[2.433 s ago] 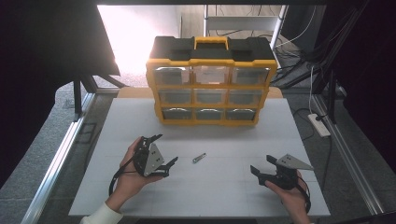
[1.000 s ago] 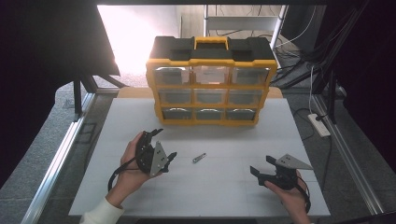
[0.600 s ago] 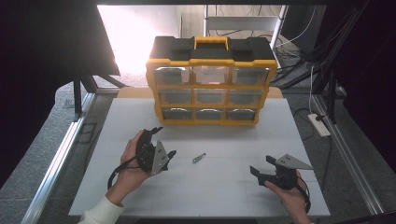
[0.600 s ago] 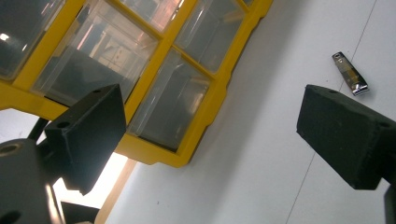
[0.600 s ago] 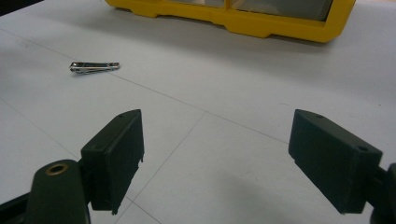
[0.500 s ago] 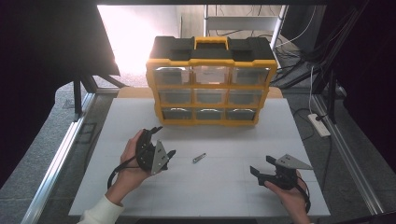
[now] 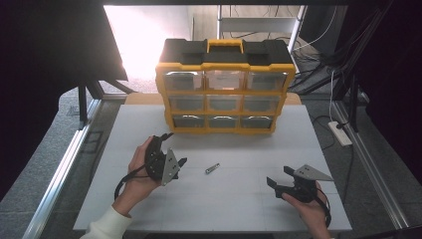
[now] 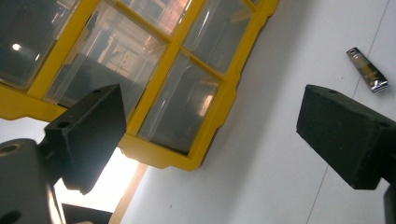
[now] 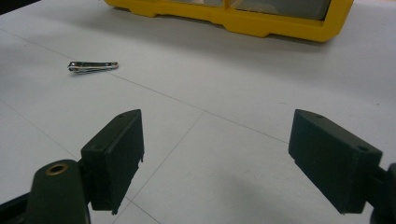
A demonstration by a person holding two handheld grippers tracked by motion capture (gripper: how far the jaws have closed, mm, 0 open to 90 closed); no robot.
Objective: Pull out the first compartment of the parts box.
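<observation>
The small flat metal nail clipper (image 7: 212, 169) lies alone on the white surface (image 7: 249, 209), between the two grippers and just in front of the yellow-and-black plastic drawer organiser (image 7: 223, 87) with clear drawer fronts. Judged light, rigid and smooth; it sits low and thin, so it will likely skate if nudged. Best hold is across its narrow width at mid-length, jaws pressed down to the surface. The left gripper (image 7: 175, 164), rolled on its side, stands near the clipper with jaws wide apart and empty. The right gripper (image 7: 277, 178) rests farther off, jaws likewise spread and empty. Open room surrounds the clipper on all sides; the organiser's base is the nearest obstruction, the surface edges well apart.
</observation>
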